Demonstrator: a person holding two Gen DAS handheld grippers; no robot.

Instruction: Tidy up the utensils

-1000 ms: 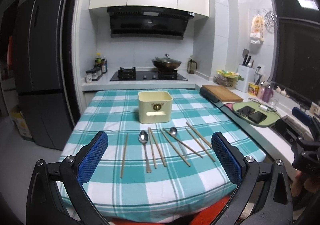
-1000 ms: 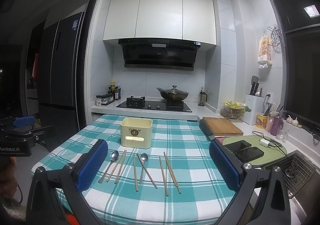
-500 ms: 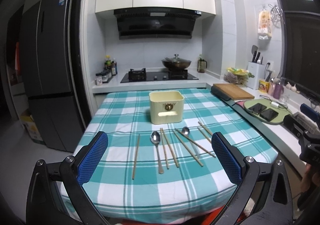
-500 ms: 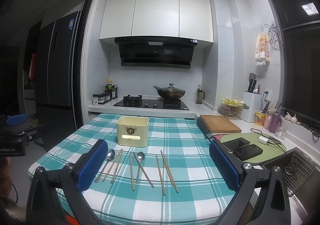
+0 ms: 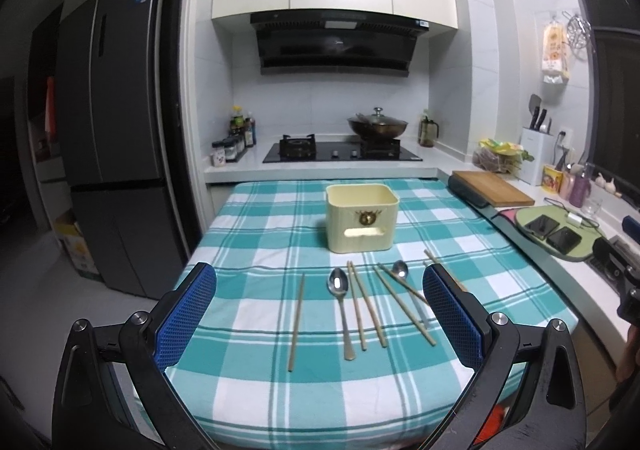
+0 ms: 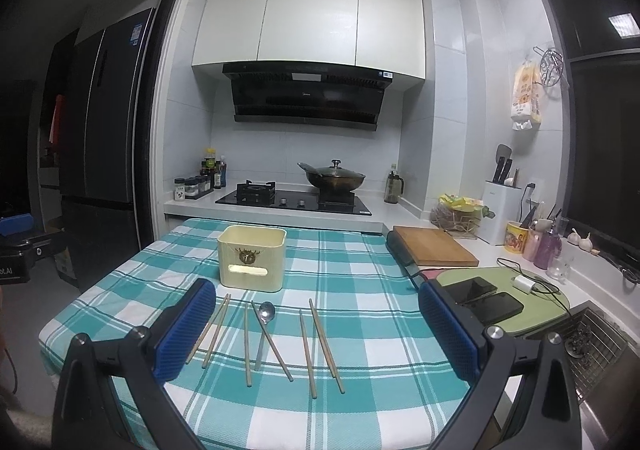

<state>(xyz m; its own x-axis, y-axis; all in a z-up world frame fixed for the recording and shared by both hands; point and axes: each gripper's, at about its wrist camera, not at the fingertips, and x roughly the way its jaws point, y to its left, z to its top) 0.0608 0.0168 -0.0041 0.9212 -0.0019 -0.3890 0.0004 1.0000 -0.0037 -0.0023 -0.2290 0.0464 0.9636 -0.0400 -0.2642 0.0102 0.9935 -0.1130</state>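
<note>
A cream utensil holder (image 5: 362, 217) stands upright on the teal checked tablecloth (image 5: 256, 234); it also shows in the right wrist view (image 6: 252, 258). In front of it lie several wooden chopsticks (image 5: 296, 316) and two metal spoons (image 5: 341, 304), (image 5: 400, 270), spread side by side. The right wrist view shows the chopsticks (image 6: 326, 344) and one spoon (image 6: 264, 324). My left gripper (image 5: 320, 316) is open and empty, above the table's near edge. My right gripper (image 6: 316, 334) is open and empty, also short of the utensils.
A counter runs along the right with a wooden cutting board (image 5: 494, 188), a green mat with two phones (image 5: 554, 228) and a sink (image 6: 596, 342). A stove with a wok (image 5: 376, 126) stands behind the table. A dark fridge (image 5: 116, 154) stands at the left.
Both grippers have tilted upward and shifted slightly, so the table and utensils sit lower in both views. The left view has swung left. Nothing on the table has moved.
</note>
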